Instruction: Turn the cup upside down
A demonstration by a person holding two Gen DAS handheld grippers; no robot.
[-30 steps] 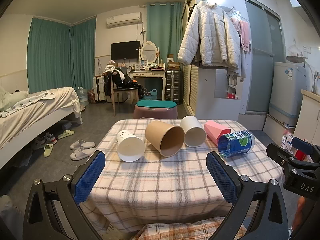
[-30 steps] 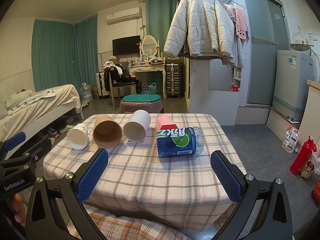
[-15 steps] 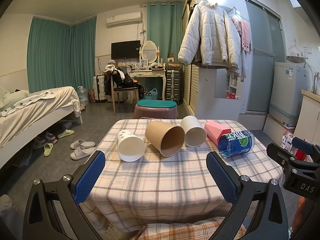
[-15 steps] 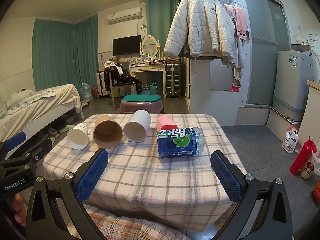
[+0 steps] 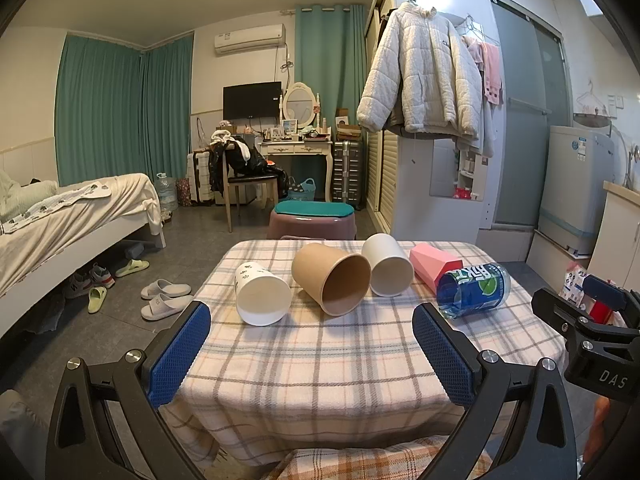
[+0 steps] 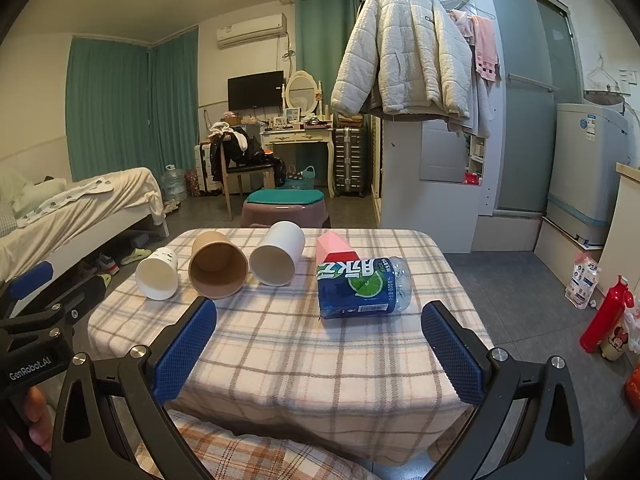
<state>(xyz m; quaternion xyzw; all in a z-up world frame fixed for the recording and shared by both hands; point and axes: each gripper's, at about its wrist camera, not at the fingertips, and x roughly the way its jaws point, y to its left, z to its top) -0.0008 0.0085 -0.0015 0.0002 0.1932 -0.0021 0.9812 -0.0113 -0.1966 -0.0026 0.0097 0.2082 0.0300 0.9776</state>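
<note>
Three cups lie on their sides in a row on the plaid table (image 5: pixel 304 364), mouths toward me: a small white paper cup (image 5: pixel 262 294) (image 6: pixel 157 273) on the left, a brown paper cup (image 5: pixel 332 284) (image 6: pixel 217 265) in the middle, a white cup (image 5: pixel 387 270) (image 6: pixel 278 253) on the right. My left gripper (image 5: pixel 310 354) is open and empty over the table's near edge, short of the cups. My right gripper (image 6: pixel 318 350) is open and empty at the near edge, further right.
A pink box (image 5: pixel 432 266) (image 6: pixel 334 246) and a blue plastic bottle (image 5: pixel 474 290) (image 6: pixel 362 288) lie on their sides right of the cups. A purple stool (image 5: pixel 312 222) stands behind the table. A bed (image 5: pixel 60 220) stands at the left, a red bottle (image 6: pixel 604 318) on the floor at the right.
</note>
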